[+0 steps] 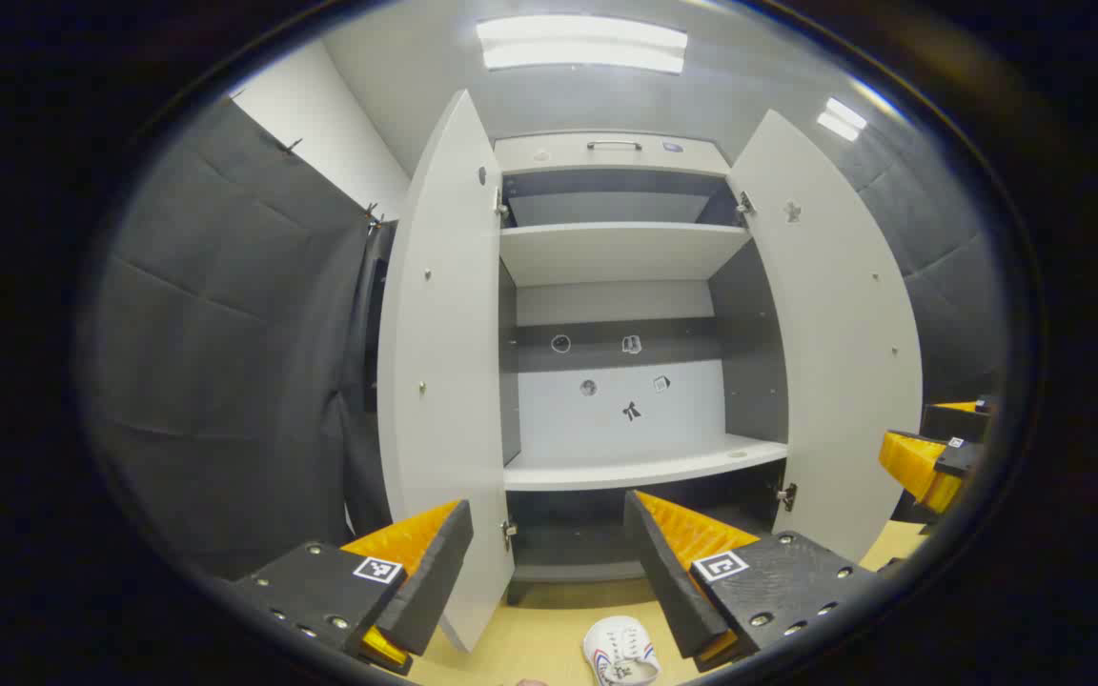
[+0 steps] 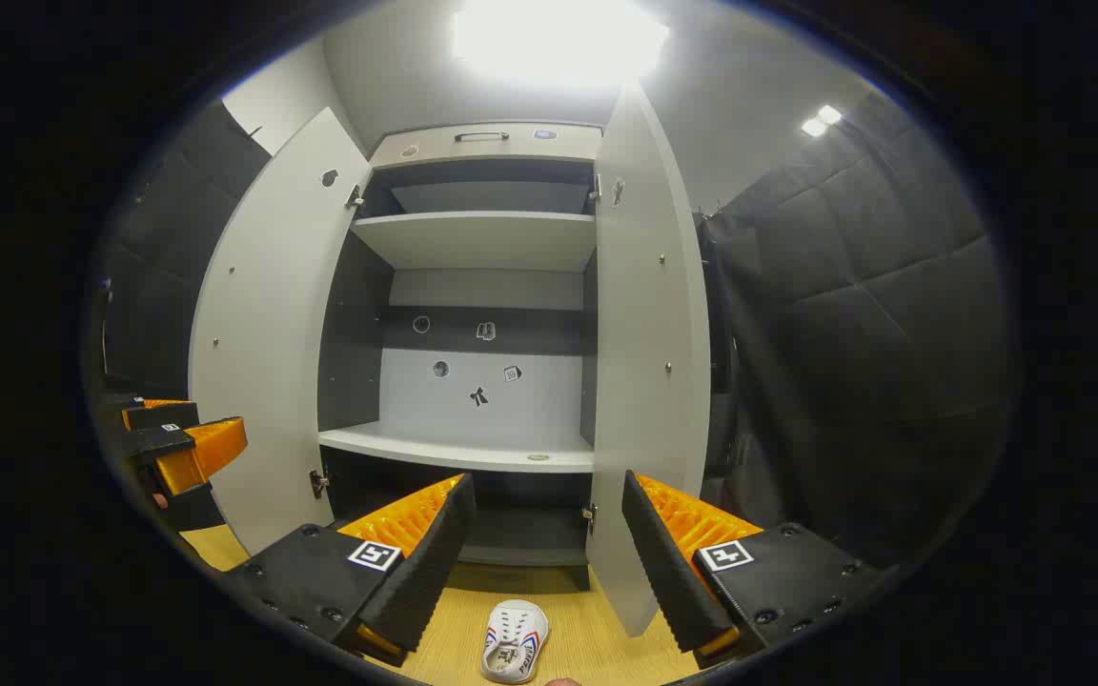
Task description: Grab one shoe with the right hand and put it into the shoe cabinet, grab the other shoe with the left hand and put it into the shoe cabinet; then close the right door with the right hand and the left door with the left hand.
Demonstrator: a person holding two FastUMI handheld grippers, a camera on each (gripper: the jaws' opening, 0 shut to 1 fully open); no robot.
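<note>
Shoe cabinet [image 1: 620, 248]: both doors standing open before you, shelves bare | white shoe [image 2: 514, 640]: lying on the wooden floor [image 2: 597, 638] in front of the cabinet; touching neither gripper | left gripper [image 1: 549, 562]: you are holding its jaws spread | right gripper [image 2: 549, 553]: jaws spread likewise

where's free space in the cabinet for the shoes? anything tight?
Middle shelf is bare between the side walls, bar a small disc near its right front. Upper shelf is bare too. Both doors stand wide. Tightest is the low bottom bay. A shoe lies on the floor.
</note>
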